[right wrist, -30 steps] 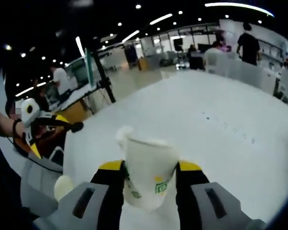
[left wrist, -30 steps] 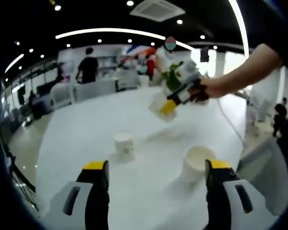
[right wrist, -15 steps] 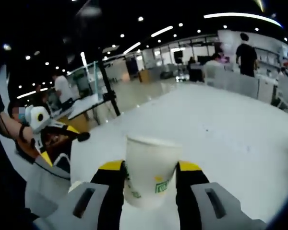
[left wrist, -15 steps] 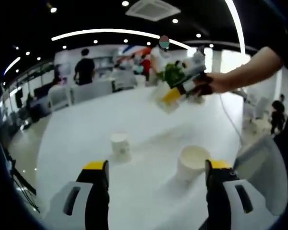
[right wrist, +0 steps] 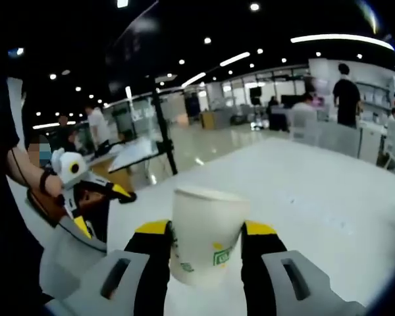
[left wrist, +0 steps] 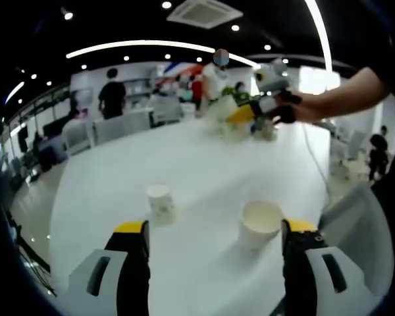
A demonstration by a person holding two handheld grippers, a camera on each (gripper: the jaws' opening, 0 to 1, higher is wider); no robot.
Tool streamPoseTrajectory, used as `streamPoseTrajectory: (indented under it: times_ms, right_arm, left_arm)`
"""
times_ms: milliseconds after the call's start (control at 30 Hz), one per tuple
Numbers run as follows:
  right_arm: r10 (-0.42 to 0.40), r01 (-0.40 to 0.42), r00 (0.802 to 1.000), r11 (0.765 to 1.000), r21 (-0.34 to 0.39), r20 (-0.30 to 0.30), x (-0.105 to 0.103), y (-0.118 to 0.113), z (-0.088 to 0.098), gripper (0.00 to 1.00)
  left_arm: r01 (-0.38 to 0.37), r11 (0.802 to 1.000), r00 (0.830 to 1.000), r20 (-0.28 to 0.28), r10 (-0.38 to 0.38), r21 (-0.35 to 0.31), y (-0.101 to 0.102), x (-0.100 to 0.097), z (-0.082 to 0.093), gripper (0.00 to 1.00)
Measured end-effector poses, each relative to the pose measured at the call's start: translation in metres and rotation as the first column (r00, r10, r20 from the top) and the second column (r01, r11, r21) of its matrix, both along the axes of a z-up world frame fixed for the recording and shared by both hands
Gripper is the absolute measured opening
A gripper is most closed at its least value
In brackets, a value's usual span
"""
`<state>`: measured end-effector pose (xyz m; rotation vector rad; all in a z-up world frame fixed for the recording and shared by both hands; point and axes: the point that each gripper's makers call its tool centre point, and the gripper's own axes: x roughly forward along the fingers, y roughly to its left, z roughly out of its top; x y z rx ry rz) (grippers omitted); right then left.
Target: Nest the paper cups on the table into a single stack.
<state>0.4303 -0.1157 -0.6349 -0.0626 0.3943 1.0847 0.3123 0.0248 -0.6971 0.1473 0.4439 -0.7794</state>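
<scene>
Right gripper (right wrist: 204, 247) clamps a paper cup (right wrist: 203, 240) upright between its jaws, cup base hidden below them; in the left gripper view that same held cup (left wrist: 222, 110) is blurred, lifted above the far side of the white table (left wrist: 197, 164). Left gripper (left wrist: 214, 237) jaws spread wide, holding nothing. Between them, two cups stand on the table: a small cup (left wrist: 160, 203) near the left jaw, a wider open cup (left wrist: 260, 224) just beside the right jaw.

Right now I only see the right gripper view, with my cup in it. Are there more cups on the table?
Observer: Yes, two. A wide cup sits mouth up in the left gripper view.
Operator: Is the other one touching it?
Observer: No, the smaller cup stands apart from it.
Operator: Is my left hand-held gripper holding anything?
Observer: No, its jaws are open with nothing between them.
</scene>
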Motion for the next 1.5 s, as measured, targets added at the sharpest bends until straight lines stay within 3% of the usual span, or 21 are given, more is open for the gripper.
streamPoseTrajectory:
  times_ms: [333,1033,1300,1500]
  right_arm:
    - [0.046,-0.057,0.995,0.988,0.141,0.086,-0.026,0.013,0.034,0.39]
    - [0.068,-0.095,0.99,0.969,0.228,0.123,-0.064,0.012,0.042,0.39]
    - [0.092,-0.125,0.989,0.944,0.305,0.118,-0.084,0.017,0.044,0.39]
    - [0.126,-0.171,0.98,0.927,0.335,0.152,-0.101,0.022,0.044,0.39]
  left_arm:
    - [-0.005,1.0,1.0,0.001,0.005,0.004,0.004,0.001,0.002,0.81]
    - [-0.002,1.0,1.0,-0.012,0.002,0.016,0.004,-0.001,-0.003,0.8]
    - [0.0,1.0,1.0,-0.024,0.0,0.018,0.004,-0.003,-0.006,0.8]
    - [0.002,1.0,1.0,-0.02,-0.002,0.015,0.003,-0.003,-0.004,0.8]
